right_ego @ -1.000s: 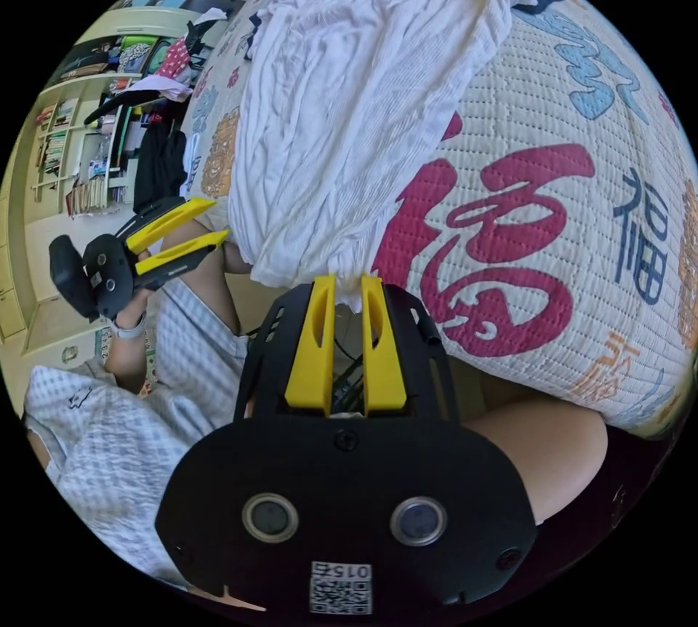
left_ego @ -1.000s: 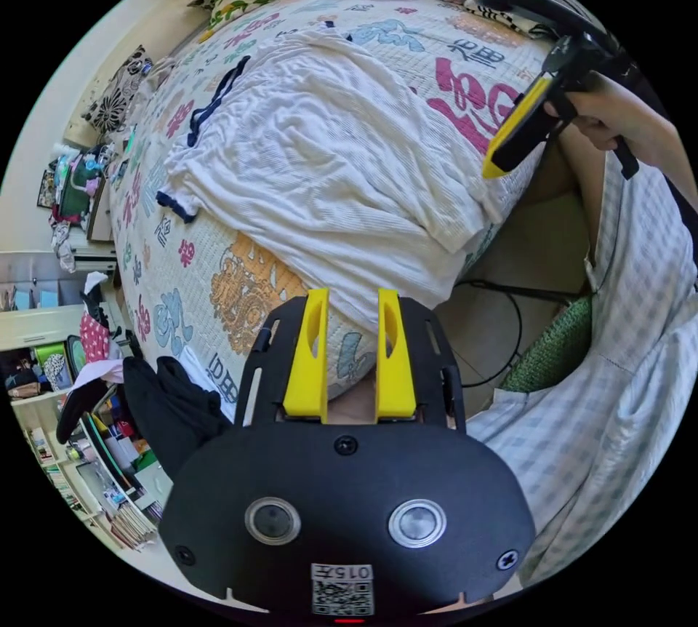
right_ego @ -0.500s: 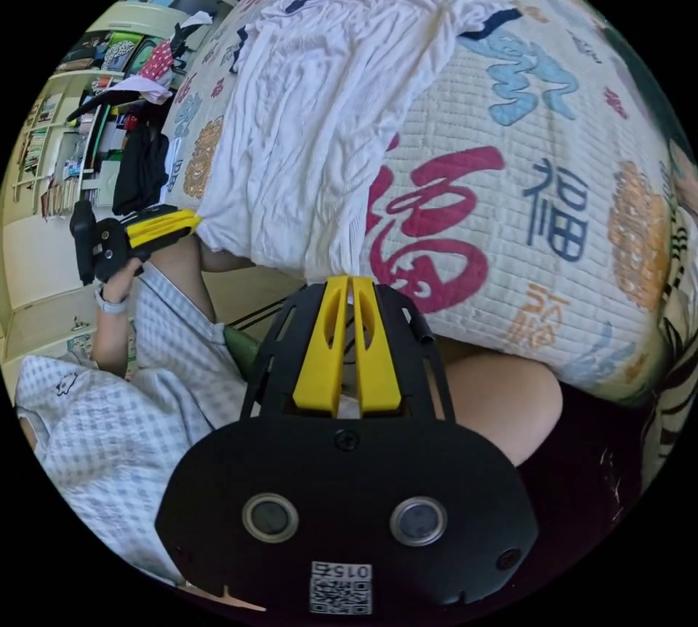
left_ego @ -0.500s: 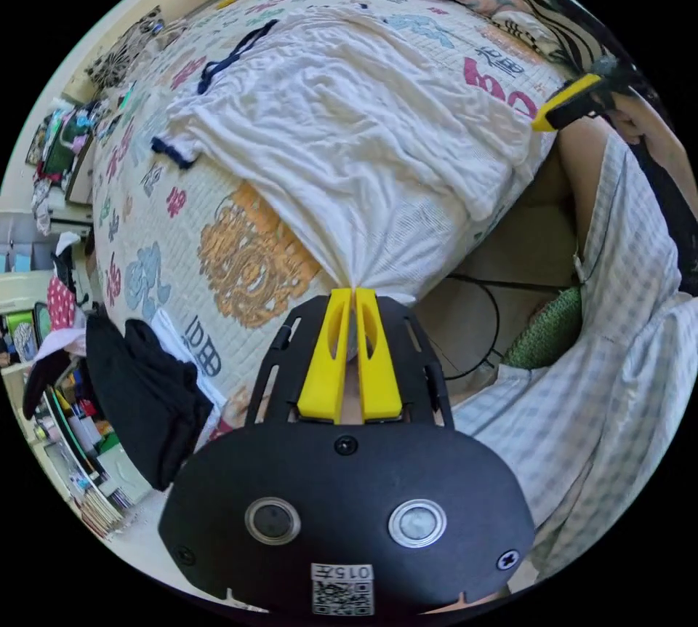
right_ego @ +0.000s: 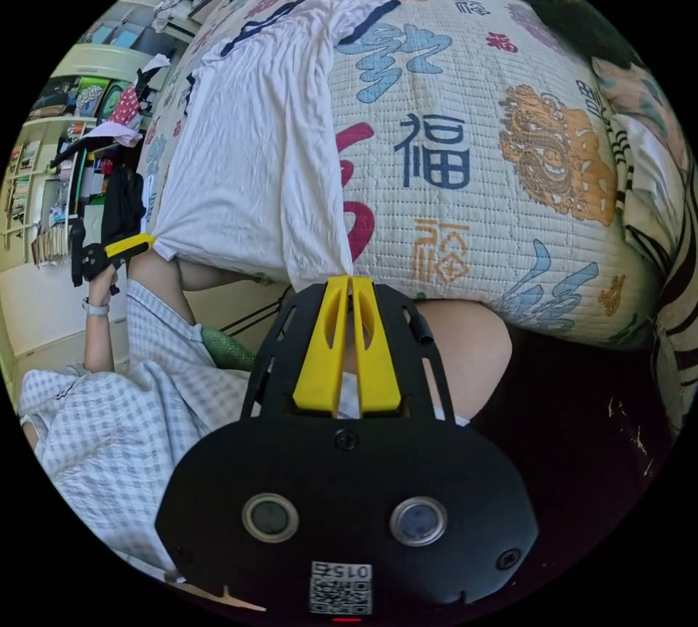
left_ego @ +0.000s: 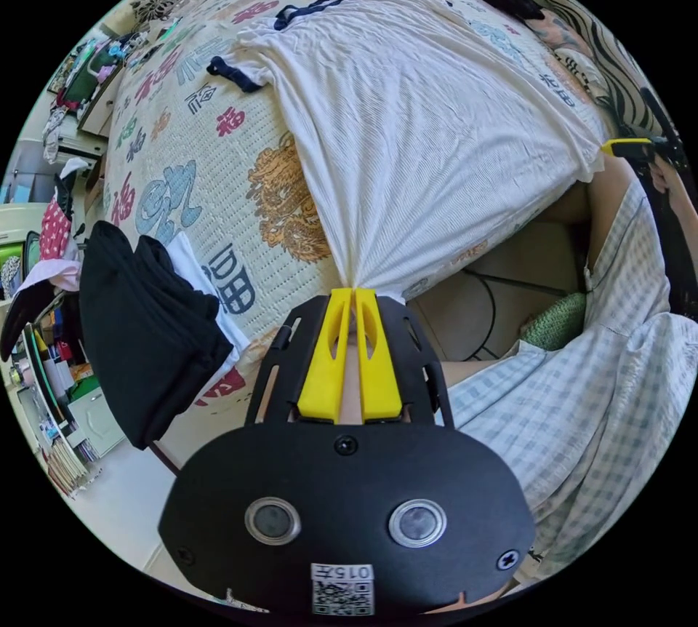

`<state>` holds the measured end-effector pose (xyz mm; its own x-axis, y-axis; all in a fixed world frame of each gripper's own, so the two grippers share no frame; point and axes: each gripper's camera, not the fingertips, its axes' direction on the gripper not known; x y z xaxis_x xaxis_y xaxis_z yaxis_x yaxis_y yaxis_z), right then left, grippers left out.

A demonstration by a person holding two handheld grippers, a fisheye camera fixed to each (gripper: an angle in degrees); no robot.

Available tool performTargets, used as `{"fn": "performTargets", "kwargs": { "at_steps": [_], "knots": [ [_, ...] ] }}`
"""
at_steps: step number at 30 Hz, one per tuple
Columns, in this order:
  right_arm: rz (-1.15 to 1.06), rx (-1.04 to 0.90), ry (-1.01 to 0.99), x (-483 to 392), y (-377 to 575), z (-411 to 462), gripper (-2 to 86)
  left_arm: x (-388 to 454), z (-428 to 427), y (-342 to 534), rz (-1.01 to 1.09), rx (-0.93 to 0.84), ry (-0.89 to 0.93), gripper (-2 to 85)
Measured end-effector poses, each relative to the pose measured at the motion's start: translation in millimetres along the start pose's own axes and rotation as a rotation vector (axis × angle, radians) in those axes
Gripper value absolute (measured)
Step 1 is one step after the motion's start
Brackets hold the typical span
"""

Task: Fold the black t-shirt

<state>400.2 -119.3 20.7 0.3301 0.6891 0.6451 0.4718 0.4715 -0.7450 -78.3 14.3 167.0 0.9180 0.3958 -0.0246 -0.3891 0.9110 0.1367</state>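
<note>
Across the bed (left_ego: 182, 147), both grippers' fingers (left_ego: 327, 358) clench the white shirt's (left_ego: 429, 132) hem corners — soft, light, seemingly stretchy — black t-shirt (left_ego: 138, 336) untouched.

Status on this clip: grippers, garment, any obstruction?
Left gripper and right gripper each shut on a hem corner of the white t-shirt, stretched flat on the bed quilt. Black garment lies untouched beside it.

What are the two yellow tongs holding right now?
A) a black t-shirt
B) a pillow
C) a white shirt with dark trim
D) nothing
C: both the left tongs and the right tongs pinch the hem of the white shirt, stretched over the bed.
</note>
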Motion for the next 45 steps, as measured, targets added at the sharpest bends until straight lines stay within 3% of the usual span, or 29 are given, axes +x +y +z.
{"fn": "performTargets", "kwargs": {
  "at_steps": [5, 9, 13, 17, 24, 31, 34, 39, 45],
  "knots": [
    [0.011, -0.055, -0.047, 4, 0, -20, -0.2, -7, 25, -13, 0.037, -0.048, 0.008, 0.0],
    [-0.014, -0.101, 0.061, -5, 6, -37, -0.2, -22, 33, -11, 0.049, -0.077, -0.016, 0.1],
    [0.027, -0.065, -0.007, -3, 17, -70, -0.3, -44, 38, -14, 0.030, -0.031, 0.031, 0.2],
    [0.033, -0.063, -0.115, -8, 10, -83, -0.6, -53, 90, -41, 0.058, -0.139, 0.053, 1.0],
    [0.069, -0.084, -0.088, -11, 19, -128, -0.6, -77, 125, -60, 0.046, -0.211, 0.118, 5.7],
    [0.095, 0.013, -0.119, -13, 14, -207, -0.4, -124, 154, -49, -0.091, -0.317, 0.140, 7.1],
    [0.067, 0.098, -0.125, -15, -14, -245, -0.4, -149, 138, -66, -0.163, -0.259, 0.170, 7.0],
    [0.062, 0.242, -0.226, -16, -76, -296, -0.3, -130, 58, -252, 0.062, 0.193, 0.174, 7.8],
    [0.191, 0.330, -0.406, -27, -100, -358, -0.2, -18, 52, -487, 0.339, 0.290, 0.215, 7.5]
  ]
}}
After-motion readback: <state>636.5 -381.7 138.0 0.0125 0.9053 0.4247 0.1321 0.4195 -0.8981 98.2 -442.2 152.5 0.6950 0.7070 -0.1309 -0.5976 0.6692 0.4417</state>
